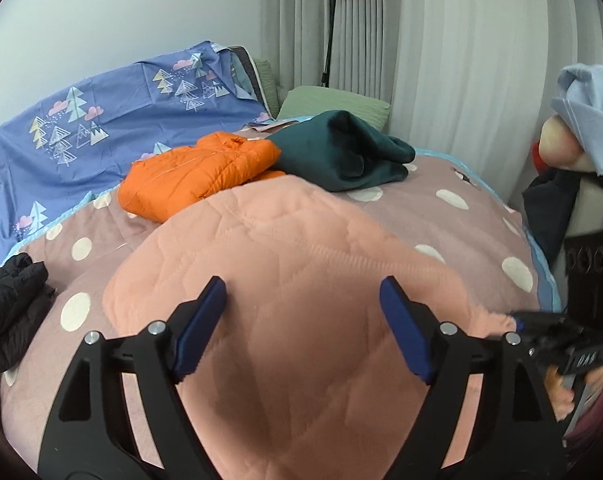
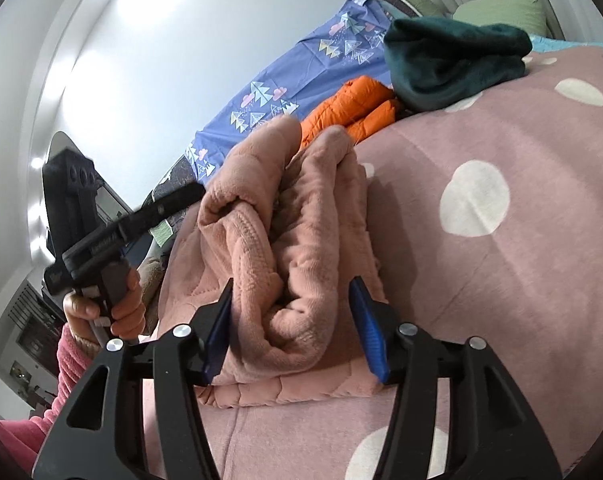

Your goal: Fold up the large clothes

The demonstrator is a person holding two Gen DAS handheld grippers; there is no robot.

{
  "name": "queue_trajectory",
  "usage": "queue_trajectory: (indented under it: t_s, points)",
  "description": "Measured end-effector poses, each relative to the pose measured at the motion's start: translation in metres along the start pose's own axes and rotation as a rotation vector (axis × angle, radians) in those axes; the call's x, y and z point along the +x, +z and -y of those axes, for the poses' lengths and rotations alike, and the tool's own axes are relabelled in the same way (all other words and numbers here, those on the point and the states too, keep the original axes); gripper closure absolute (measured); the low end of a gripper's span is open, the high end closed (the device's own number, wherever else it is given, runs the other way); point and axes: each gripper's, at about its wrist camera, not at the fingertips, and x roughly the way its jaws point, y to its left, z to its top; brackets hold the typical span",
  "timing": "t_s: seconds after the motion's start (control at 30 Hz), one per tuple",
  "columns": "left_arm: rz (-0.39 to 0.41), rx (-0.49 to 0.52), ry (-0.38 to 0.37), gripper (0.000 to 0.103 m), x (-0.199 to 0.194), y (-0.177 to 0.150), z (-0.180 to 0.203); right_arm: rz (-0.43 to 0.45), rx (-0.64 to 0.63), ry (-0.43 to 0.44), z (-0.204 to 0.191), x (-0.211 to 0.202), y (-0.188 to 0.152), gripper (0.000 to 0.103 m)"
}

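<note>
A large peach-pink quilted fleece garment [image 1: 301,280] lies on the bed, partly folded. My left gripper [image 1: 301,296] hovers open just above its flat middle, holding nothing. In the right wrist view the garment's bunched, rolled edge [image 2: 285,248] sits between the blue pads of my right gripper [image 2: 291,292]. The jaws stand wide on either side of the roll and do not clamp it. The right gripper also shows at the garment's right edge in the left wrist view [image 1: 541,336]. The left gripper's handle and the hand on it show in the right wrist view [image 2: 101,256].
A pink polka-dot blanket [image 1: 441,208] covers the bed. A folded orange puffer jacket [image 1: 197,172] and a dark green garment [image 1: 341,148] lie at the far side. A black jacket [image 1: 9,304] lies at the left. A blue patterned sheet [image 1: 101,120], green pillows, a floor lamp and curtains stand behind.
</note>
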Motion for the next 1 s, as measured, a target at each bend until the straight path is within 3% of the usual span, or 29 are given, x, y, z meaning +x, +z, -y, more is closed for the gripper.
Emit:
queue_trajectory:
  t_s: [0.27, 0.4, 0.47, 0.53, 0.6, 0.77, 0.9, 0.97, 1.0]
  points:
    - [0.020, 0.010, 0.127, 0.017, -0.056, -0.033, 0.005, 0.098, -0.157, -0.060, -0.023, -0.028, 0.009, 0.048]
    - [0.015, -0.025, 0.136, 0.014, -0.087, -0.066, 0.012, 0.112, -0.225, -0.043, -0.037, -0.027, 0.009, 0.048]
    - [-0.005, 0.000, 0.121, 0.012, -0.091, -0.084, 0.019, 0.102, -0.243, -0.036, -0.042, -0.023, 0.007, 0.048]
    - [-0.033, 0.075, 0.170, 0.012, -0.084, -0.094, 0.031, 0.089, -0.257, -0.040, -0.048, -0.015, 0.007, 0.048]
    - [-0.001, 0.144, 0.200, 0.012, -0.077, -0.092, 0.042, 0.089, -0.267, -0.038, -0.054, -0.013, 0.006, 0.048]
    - [0.112, 0.229, 0.136, 0.013, -0.075, -0.067, 0.056, 0.110, -0.310, -0.036, -0.068, -0.024, 0.007, 0.048]
    - [0.176, 0.149, 0.086, 0.022, -0.084, -0.040, 0.033, 0.104, -0.334, -0.074, -0.067, -0.025, 0.002, 0.048]
    - [0.189, 0.093, 0.109, 0.028, -0.084, -0.030, 0.015, 0.088, -0.312, -0.077, -0.061, -0.020, 0.003, 0.048]
    - [0.179, 0.064, 0.157, 0.031, -0.077, -0.023, 0.000, 0.082, -0.301, -0.076, -0.058, -0.019, 0.003, 0.048]
